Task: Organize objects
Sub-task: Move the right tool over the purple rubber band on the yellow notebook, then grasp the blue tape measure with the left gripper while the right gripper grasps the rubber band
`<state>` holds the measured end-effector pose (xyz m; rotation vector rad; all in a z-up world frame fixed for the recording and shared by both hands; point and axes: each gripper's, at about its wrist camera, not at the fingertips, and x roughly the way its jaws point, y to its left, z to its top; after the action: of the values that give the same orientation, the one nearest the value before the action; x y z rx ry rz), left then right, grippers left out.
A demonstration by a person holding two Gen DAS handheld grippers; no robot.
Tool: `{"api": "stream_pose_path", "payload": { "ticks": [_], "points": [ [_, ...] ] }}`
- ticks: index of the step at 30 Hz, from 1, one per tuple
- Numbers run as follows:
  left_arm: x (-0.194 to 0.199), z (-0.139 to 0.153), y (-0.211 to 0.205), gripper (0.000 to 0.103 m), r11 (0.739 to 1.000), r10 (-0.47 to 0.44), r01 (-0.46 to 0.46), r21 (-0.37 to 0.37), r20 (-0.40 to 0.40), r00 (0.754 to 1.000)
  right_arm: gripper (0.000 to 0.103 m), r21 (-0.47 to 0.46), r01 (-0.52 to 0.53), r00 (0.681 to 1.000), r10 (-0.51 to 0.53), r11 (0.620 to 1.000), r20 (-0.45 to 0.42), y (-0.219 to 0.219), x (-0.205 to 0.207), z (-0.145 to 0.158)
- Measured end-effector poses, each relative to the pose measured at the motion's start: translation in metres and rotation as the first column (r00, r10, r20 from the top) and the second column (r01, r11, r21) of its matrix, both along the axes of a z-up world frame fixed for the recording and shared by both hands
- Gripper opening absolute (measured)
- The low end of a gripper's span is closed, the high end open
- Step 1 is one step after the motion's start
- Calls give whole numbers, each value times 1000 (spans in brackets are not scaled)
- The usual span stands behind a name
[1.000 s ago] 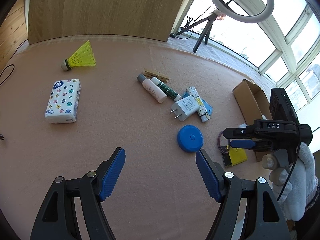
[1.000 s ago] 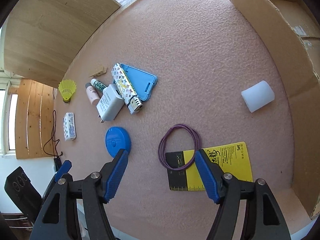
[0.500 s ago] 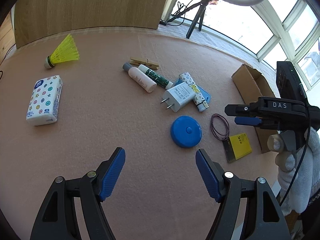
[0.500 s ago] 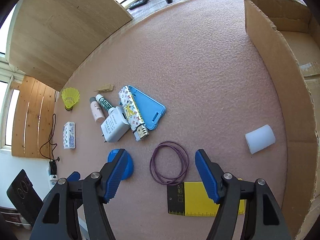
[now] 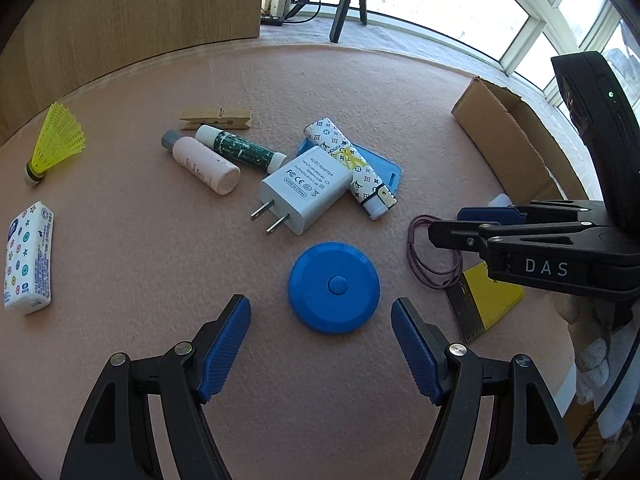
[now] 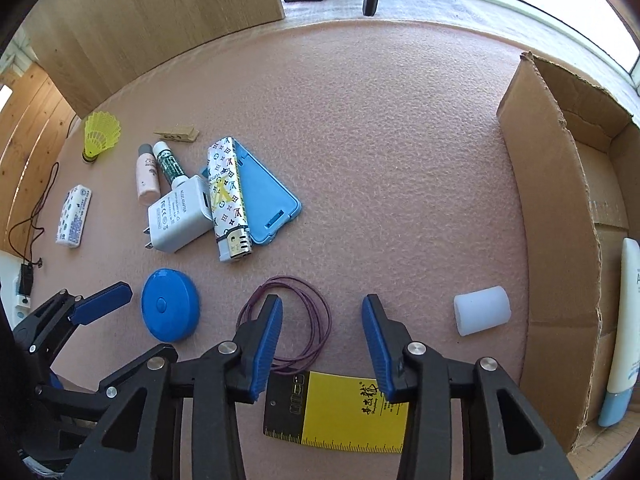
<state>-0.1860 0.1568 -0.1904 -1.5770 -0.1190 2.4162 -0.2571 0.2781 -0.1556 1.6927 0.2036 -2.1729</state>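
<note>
Left wrist view: the left gripper [image 5: 320, 316] hangs with jaws spread wide, empty, the blue disc [image 5: 334, 287] just ahead at 12 o'clock. At 3 o'clock the right gripper [image 6: 322, 322] has just been closing; its jaws are narrowed, gripping nothing, over the purple band [image 6: 308, 320] and yellow card [image 6: 340, 412]. A white roll [image 6: 482, 310] lies at 2 o'clock, the box [image 6: 556, 216] beyond.

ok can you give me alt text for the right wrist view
The right gripper points down at a pink mat, jaws having just been closing with nothing pressed between them, over a purple cord loop and a yellow ruler card. A cardboard box stands right; a blue disc lies left.
</note>
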Motion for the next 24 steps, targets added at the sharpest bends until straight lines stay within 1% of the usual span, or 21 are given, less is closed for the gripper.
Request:
{"api": "stream_pose_path", "payload": {
  "ticks": [1,3,6,10,12,14,17,19,24],
  "points": [
    [-1,-1,1,76,1000,2,-2,-3,2,1000,31,30,-21,999,22,999,-23,-4,2,0],
    [-4,-3,1,76,1000,4,-5,-11,-6,1000,23,74,-53,996,58,996,-62,-8,3,-1],
    [-7,-3,5,76,1000,9,-9,-28,-15,1000,20,107,-92,991,102,990,-92,-10,3,0],
    [-7,-3,10,72,998,7,-9,-70,-32,999,15,158,-138,980,158,978,-124,-14,6,1],
    [-6,-3,12,70,996,1,-4,-91,-40,999,11,156,-148,979,167,977,-116,-15,8,1],
    [-4,-4,13,66,994,0,-6,-110,-52,999,11,144,-162,979,177,976,-103,-18,11,0],
    [-3,-3,13,55,991,6,-14,-131,-68,998,9,147,-178,974,195,973,-111,-19,14,-1],
    [-2,-3,11,54,992,6,-15,-128,-71,997,4,133,-179,976,193,975,-100,-19,13,-1],
    [1,-3,10,54,992,9,-19,-125,-81,997,3,118,-163,978,176,980,-112,-16,15,1]
  ]
}}
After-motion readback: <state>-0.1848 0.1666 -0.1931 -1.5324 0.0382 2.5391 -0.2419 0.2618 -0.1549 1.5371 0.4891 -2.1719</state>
